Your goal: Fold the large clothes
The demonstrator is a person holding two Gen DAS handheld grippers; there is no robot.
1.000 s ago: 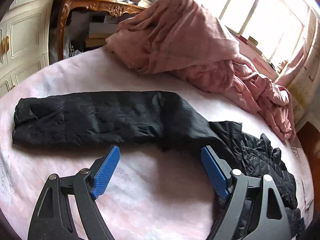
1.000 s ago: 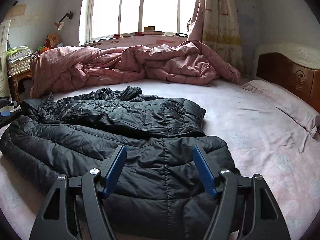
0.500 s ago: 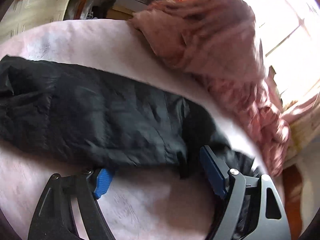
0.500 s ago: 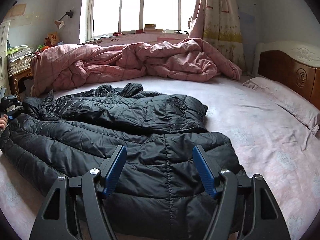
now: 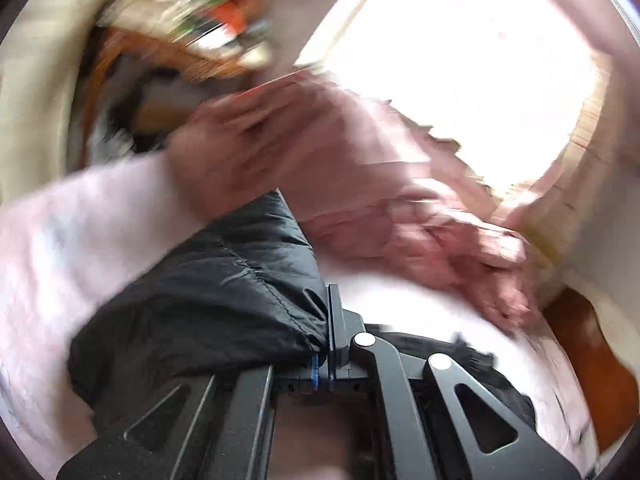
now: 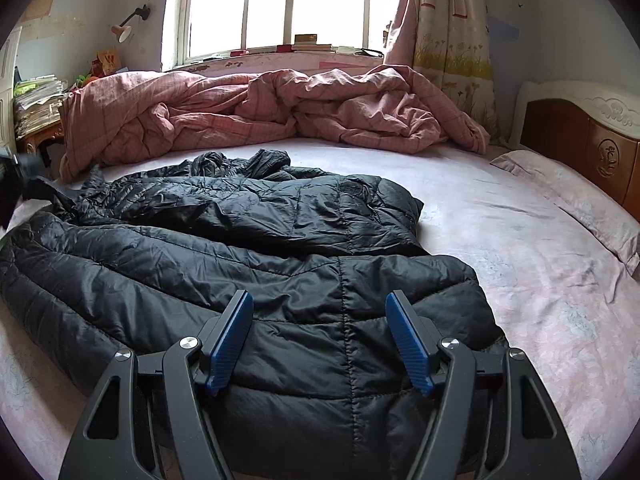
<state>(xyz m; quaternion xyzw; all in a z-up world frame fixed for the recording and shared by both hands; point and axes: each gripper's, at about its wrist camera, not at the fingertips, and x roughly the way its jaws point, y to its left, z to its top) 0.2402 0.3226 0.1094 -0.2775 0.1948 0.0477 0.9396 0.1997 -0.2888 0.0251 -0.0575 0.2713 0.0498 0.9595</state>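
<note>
Left gripper (image 5: 323, 344) clamped on jacket (image 6: 256, 264) sleeve (image 5: 208, 300); right gripper (image 6: 320, 344) jaws apart above jacket hem.

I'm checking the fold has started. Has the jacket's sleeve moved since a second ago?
Yes. The left gripper has just closed on the sleeve and raised it off the pink sheet, toward the quilt.

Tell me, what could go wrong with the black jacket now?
1. The left hand-held gripper pinches only a thin edge of the sleeve, so the slippery fabric might slide out.
2. The quilt lies heaped close behind the jacket; a swung sleeve could land on it.
3. The right hand-held gripper hangs open over the hem, holding nothing, so the jacket may drag along the sheet.
</note>
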